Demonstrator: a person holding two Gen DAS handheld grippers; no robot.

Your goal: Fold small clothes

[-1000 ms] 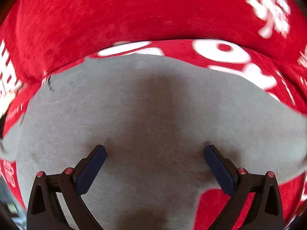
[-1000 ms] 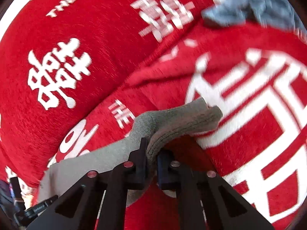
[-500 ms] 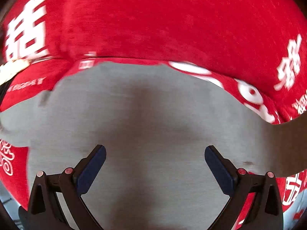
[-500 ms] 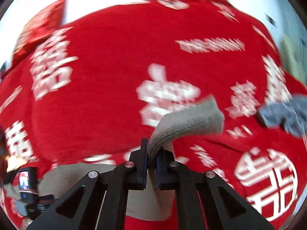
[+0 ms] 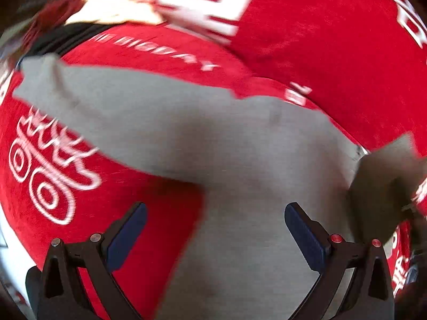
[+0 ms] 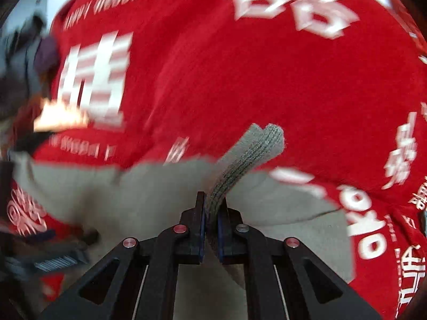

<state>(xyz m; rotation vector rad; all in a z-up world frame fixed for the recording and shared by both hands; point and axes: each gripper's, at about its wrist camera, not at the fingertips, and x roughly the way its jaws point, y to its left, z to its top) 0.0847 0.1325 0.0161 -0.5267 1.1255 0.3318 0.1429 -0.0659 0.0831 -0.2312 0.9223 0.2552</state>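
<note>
A grey garment [image 5: 213, 138] lies spread on a red blanket with white characters [image 5: 333, 40]. My left gripper [image 5: 213, 229] is open just above it, its left finger [image 5: 125, 237] over red cloth and its right finger [image 5: 307, 237] over grey cloth. My right gripper [image 6: 210, 213] is shut on a ribbed grey edge of the garment [image 6: 250, 154], which it holds lifted and folded over the rest of the garment [image 6: 149, 186]. That lifted flap also shows at the right in the left wrist view [image 5: 381, 181].
The red blanket [image 6: 240, 66] fills most of both views. A cream and dark item [image 5: 112, 13] lies at its far left edge. Dark clutter [image 6: 29, 61] sits beyond the blanket at the left. The left gripper's body [image 6: 53, 250] shows at lower left.
My right gripper has carried the gripped grey edge back over the garment. My left gripper has swung sideways, so that red blanket now shows under its left finger. Both views are motion-blurred.
</note>
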